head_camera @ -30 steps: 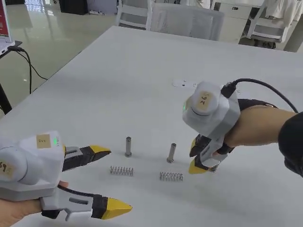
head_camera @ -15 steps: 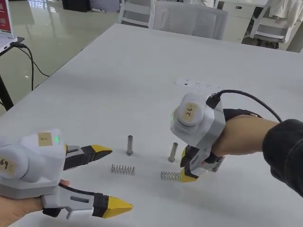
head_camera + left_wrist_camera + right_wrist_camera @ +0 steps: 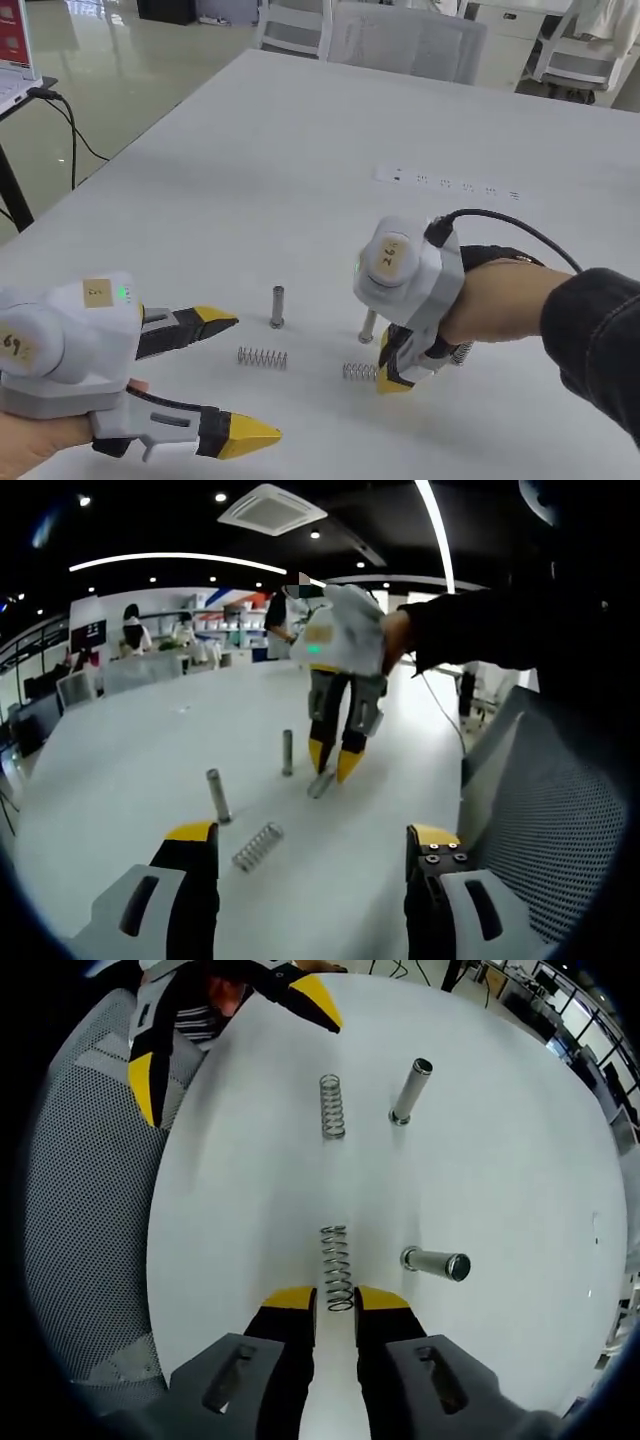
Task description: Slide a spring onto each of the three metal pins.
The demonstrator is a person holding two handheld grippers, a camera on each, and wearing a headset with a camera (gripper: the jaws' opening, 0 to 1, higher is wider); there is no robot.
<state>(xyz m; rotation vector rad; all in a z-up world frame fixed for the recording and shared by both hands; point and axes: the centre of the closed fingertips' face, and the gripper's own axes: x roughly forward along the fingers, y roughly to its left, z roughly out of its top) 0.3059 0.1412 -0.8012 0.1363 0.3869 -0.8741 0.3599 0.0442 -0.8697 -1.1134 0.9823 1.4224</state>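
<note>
Two bare metal pins stand upright on the white table: the left pin (image 3: 277,305) (image 3: 410,1090) (image 3: 217,795) and the middle pin (image 3: 368,325) (image 3: 437,1262) (image 3: 287,752). My right gripper (image 3: 388,372) (image 3: 337,1302) (image 3: 332,763) points down at the table, jaws closed narrowly on the near end of a lying spring (image 3: 358,371) (image 3: 337,1260) (image 3: 320,784). A second spring (image 3: 262,357) (image 3: 332,1106) (image 3: 257,845) lies loose in front of the left pin. My left gripper (image 3: 234,376) (image 3: 311,835) (image 3: 232,1048) hovers wide open, holding nothing. Another spring (image 3: 461,351) stands upright behind the right hand, partly hidden.
A white power strip (image 3: 450,186) lies farther back on the table (image 3: 250,160). Grey chairs (image 3: 400,40) stand at the far edge. A cable (image 3: 70,130) hangs off to the left, beyond the table's left edge.
The right gripper has come down and leftward from beside the middle pin to the spring in front of it, and its jaws have narrowed onto the spring's end. The left gripper has stayed put.
</note>
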